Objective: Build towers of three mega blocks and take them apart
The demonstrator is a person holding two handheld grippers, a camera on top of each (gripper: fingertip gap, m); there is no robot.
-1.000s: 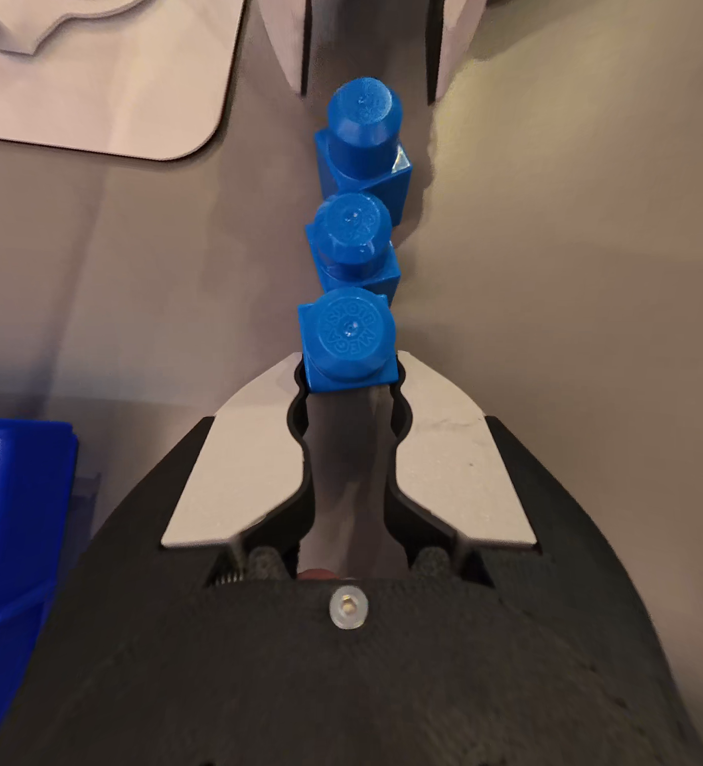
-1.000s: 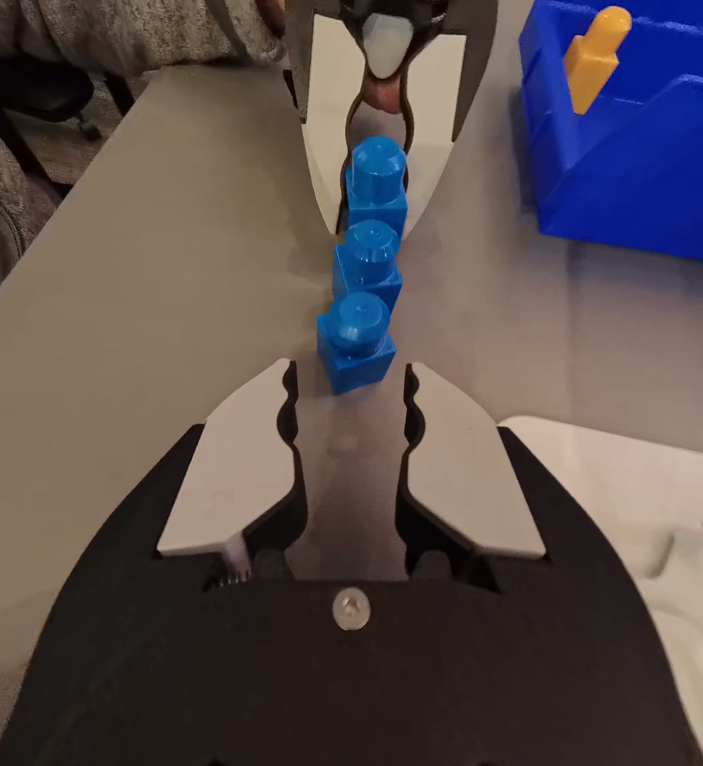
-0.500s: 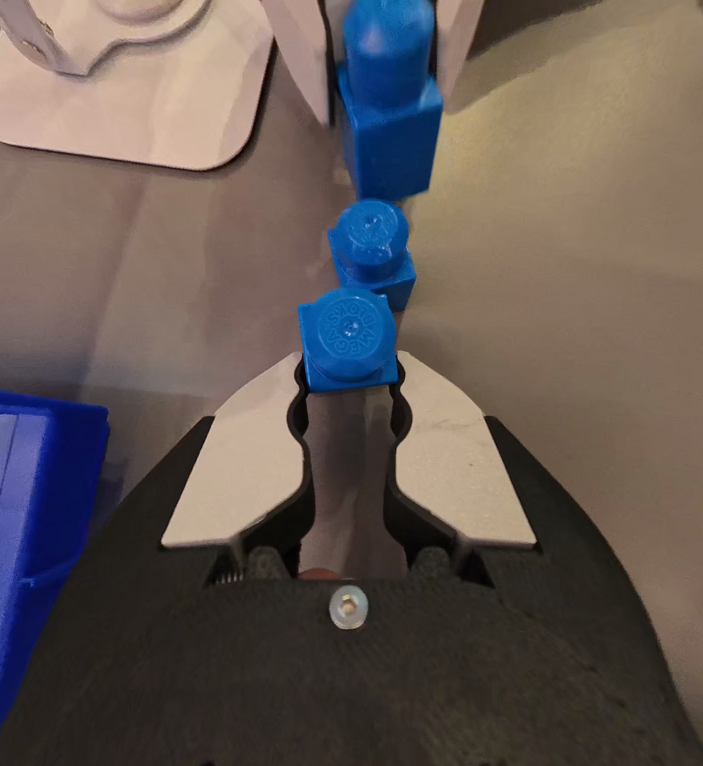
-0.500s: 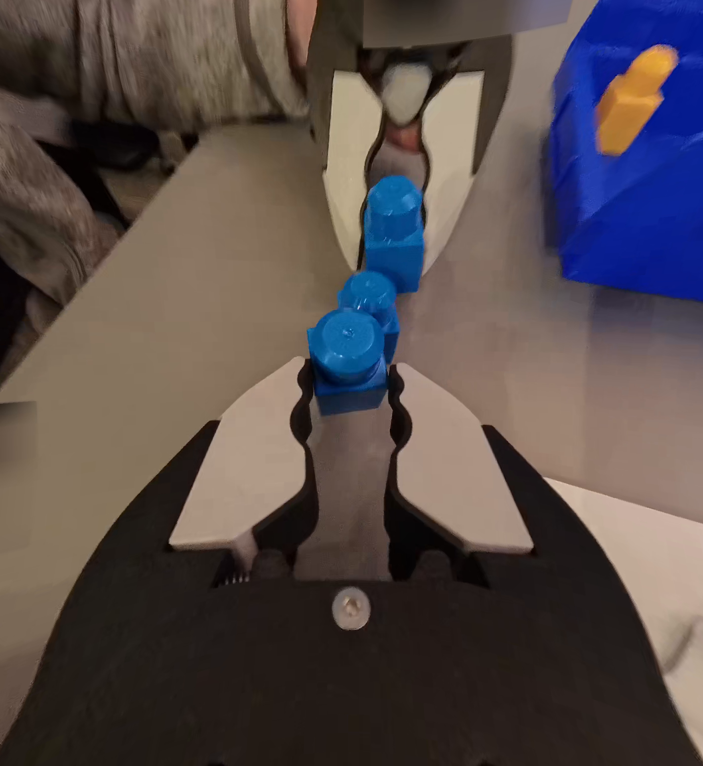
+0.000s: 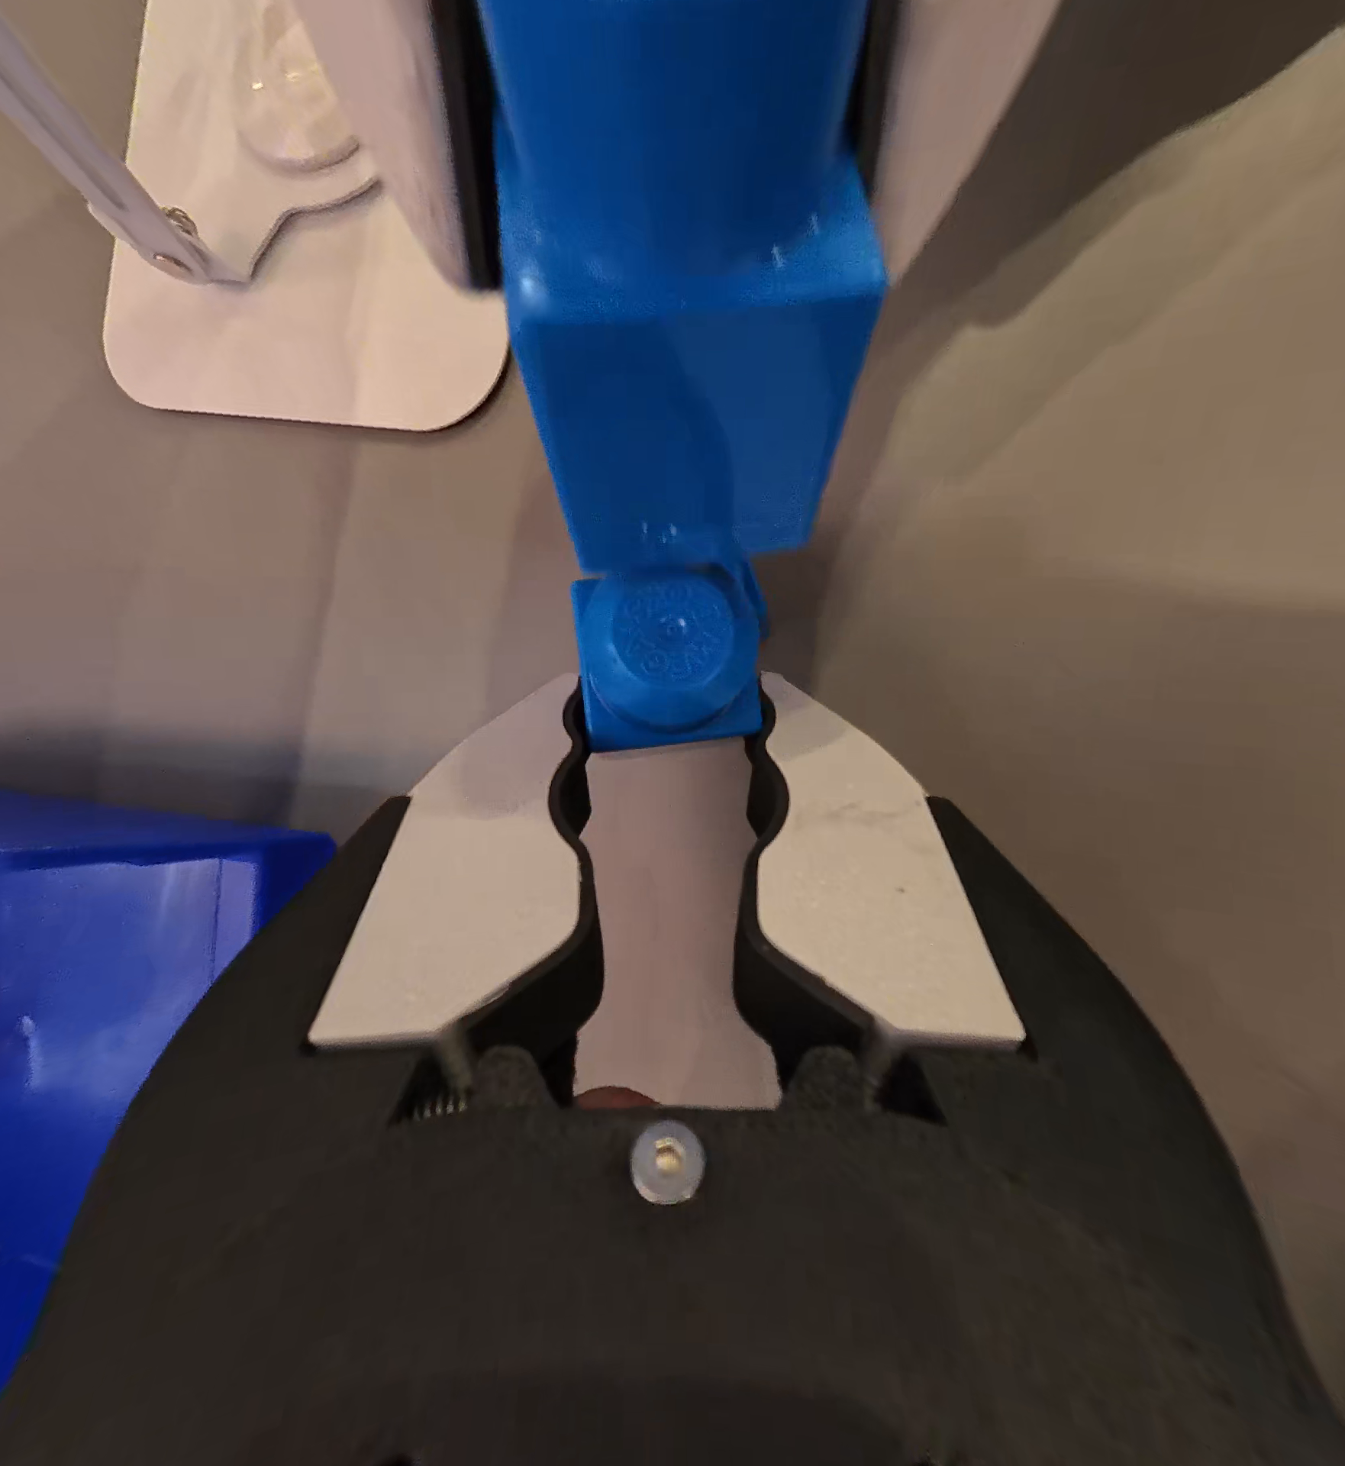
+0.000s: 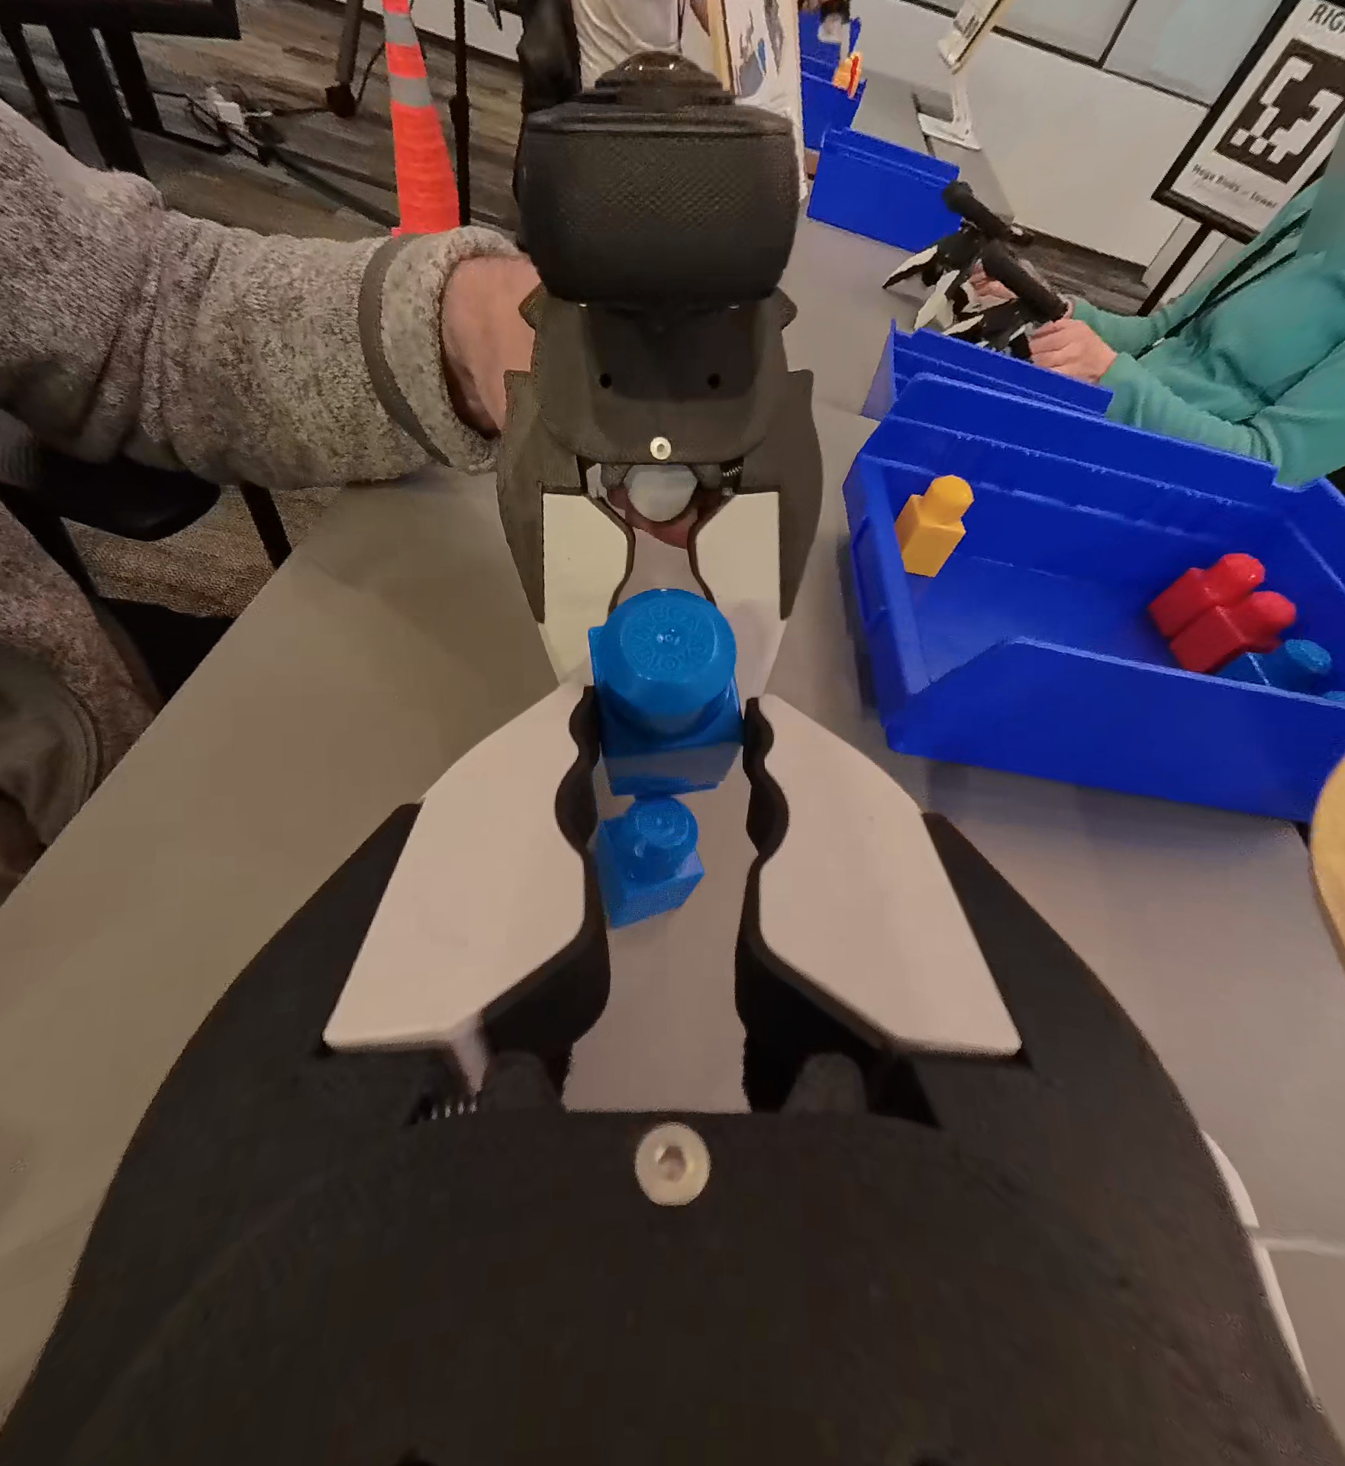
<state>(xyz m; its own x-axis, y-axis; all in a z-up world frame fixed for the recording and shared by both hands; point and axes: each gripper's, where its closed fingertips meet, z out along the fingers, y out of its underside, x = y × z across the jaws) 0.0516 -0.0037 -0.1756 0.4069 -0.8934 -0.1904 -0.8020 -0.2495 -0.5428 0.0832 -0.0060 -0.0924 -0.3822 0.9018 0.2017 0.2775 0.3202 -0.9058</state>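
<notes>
Grey tabletop (image 6: 257, 754), smooth and bare but for a loose blue block (image 6: 645, 865) under the raised tongs. Left tongs (image 5: 669, 714) clamped on one blue block (image 5: 665, 674), right tongs (image 6: 665, 730) on another (image 6: 665, 698). Blue bin (image 6: 1050, 714) of blocks alongside. Beyond: orange cone (image 6: 415, 135), seated person (image 6: 1248, 357).

Looks to me like a shared data-collection lab/office: long grey tables (image 6: 257, 793), blue parts bins (image 6: 1050, 714) w/ toy blocks, orange cone (image 6: 415, 127), fiducial marker sign (image 6: 1288, 103), another person (image 6: 1248, 357) working nearby.
</notes>
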